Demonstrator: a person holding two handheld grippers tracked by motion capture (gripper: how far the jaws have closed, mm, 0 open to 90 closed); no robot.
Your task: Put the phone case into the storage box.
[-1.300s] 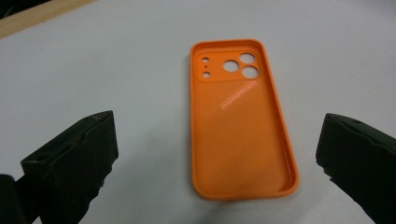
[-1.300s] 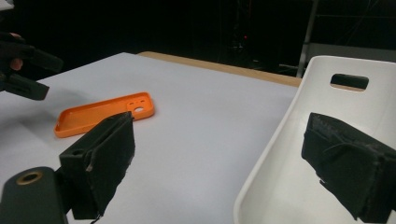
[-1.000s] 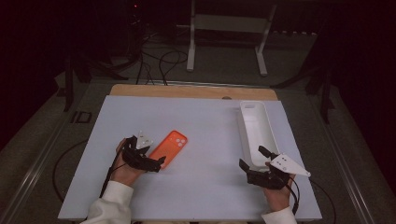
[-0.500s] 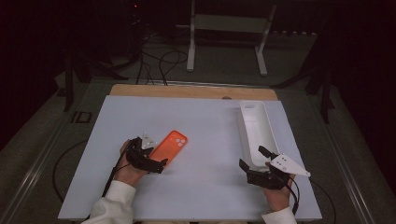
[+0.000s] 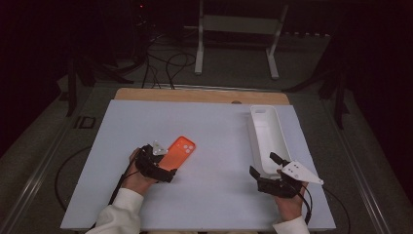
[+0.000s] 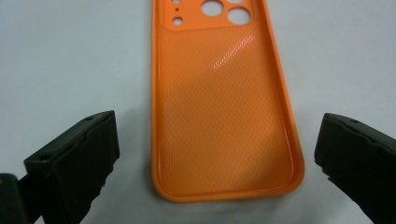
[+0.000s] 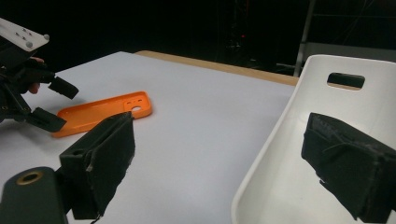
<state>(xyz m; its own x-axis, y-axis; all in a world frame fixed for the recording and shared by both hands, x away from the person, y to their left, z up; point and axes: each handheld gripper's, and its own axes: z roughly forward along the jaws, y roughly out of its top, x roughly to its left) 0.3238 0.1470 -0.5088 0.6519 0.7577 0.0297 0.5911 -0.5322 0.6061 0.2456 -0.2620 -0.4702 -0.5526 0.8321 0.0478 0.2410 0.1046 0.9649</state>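
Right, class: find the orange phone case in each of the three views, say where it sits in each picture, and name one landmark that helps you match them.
High view: the orange phone case lies left of centre on the white table, just ahead of the left gripper.
Left gripper view: the case lies in the middle, between the open fingers.
Right gripper view: the case lies at the left, middle height.
Shared landmark: its camera cutouts, at the end away from the left gripper.
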